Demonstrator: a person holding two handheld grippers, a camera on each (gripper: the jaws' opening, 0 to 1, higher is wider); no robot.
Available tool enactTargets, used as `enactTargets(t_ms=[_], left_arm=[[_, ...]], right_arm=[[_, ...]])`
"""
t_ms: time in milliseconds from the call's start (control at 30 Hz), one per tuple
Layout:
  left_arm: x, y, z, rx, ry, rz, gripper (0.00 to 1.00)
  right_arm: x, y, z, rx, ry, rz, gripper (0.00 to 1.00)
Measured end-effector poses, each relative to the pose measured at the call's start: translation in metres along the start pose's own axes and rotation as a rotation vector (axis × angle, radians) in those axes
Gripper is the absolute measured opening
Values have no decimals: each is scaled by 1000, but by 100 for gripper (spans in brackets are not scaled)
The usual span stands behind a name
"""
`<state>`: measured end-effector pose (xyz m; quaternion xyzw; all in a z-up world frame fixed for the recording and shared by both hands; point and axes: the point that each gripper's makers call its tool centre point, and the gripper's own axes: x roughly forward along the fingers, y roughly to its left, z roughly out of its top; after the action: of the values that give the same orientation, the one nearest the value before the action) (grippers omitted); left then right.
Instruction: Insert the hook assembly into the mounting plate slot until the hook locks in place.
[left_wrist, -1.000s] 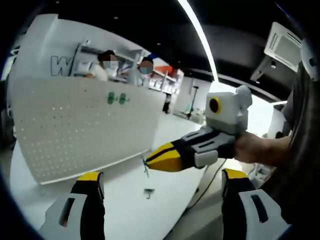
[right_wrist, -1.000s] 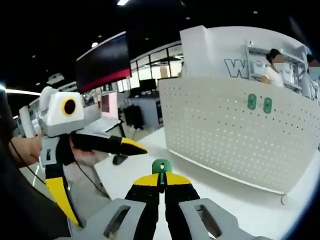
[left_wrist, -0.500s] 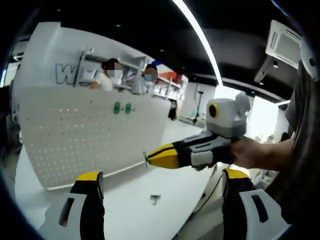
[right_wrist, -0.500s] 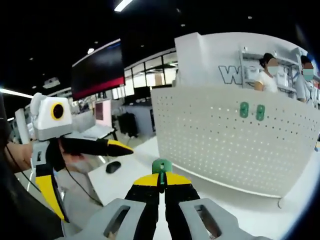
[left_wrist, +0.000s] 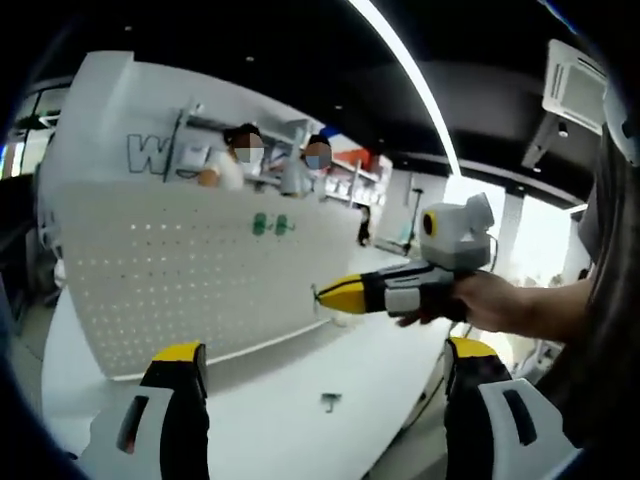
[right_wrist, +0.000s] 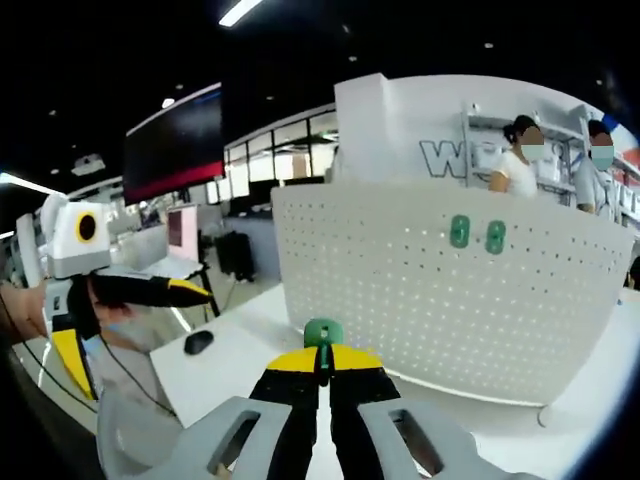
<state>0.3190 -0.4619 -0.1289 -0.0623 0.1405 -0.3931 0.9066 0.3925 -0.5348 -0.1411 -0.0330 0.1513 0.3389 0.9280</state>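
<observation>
Right tongs (right_wrist: 322, 362): jaws pressed together on the green hook assembly (right_wrist: 323, 334), whose head sticks up past the yellow tips — held in the air.
Left tongs (left_wrist: 320, 385): jaws spread wide, nothing between them.
Mounting plate (right_wrist: 440, 290): white perforated panel standing on the white surface (left_wrist: 290, 395), at 1 o'clock from the held hook.
On the plate: two green hooks (right_wrist: 476, 234) — side by side.
On the surface: a small dark part (left_wrist: 330, 402) at 12 o'clock between the left jaws.
</observation>
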Motion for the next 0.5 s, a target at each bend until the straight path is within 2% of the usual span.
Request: enactTargets(t_ms=[167,500], left_arm=[[0,7,-2,17,8,18,100],[-1,13,5,17,-8,37,100]], right_arm=[[4,-18,1,-11,-9,-49,0],[14,-45,-2,-26,-21,-125,0]])
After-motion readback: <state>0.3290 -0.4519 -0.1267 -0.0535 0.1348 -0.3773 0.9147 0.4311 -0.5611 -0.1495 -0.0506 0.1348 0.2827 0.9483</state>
